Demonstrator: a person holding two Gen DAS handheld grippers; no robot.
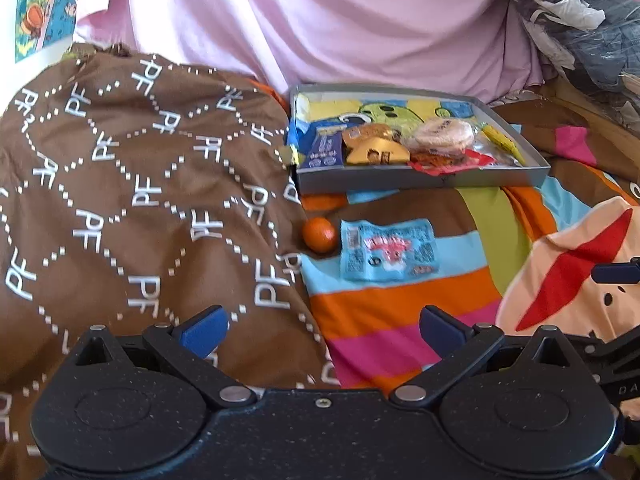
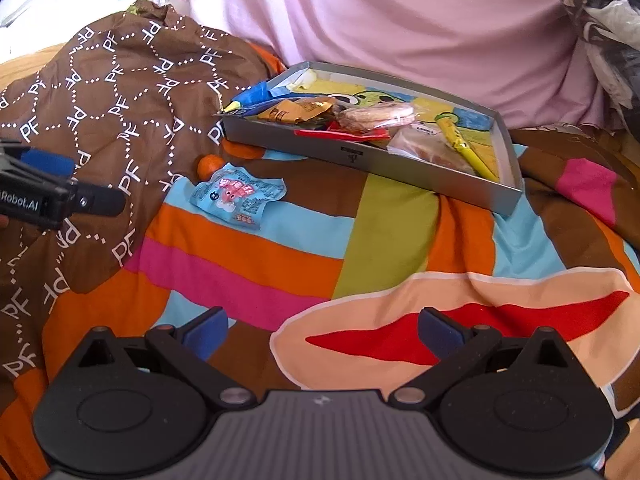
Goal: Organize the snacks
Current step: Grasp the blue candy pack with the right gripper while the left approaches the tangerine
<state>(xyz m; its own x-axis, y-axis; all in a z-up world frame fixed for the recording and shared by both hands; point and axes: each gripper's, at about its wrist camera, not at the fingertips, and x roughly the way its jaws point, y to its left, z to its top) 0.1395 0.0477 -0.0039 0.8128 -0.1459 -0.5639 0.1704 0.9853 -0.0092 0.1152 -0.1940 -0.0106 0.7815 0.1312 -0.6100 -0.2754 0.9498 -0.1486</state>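
Note:
A shallow grey box (image 1: 420, 181) (image 2: 400, 164) lies on the striped bedspread and holds several wrapped snacks: a round biscuit pack (image 1: 442, 134) (image 2: 378, 115), a gold wrapper (image 1: 376, 152), a blue pack (image 1: 322, 152) and a yellow stick pack (image 2: 460, 144). In front of the box lie a light blue snack packet (image 1: 387, 249) (image 2: 240, 196) and a small orange fruit (image 1: 319, 233) (image 2: 211, 165). My left gripper (image 1: 323, 326) is open and empty, well short of the packet. My right gripper (image 2: 323, 328) is open and empty over the bedspread.
A brown quilt printed with white letters (image 1: 132, 184) (image 2: 100, 92) is bunched up at the left, touching the fruit. Pink fabric (image 1: 320, 20) (image 2: 400, 12) hangs behind the box. Bagged clutter (image 1: 580, 12) fills the far right. The left gripper's body (image 2: 48, 196) shows at the left edge.

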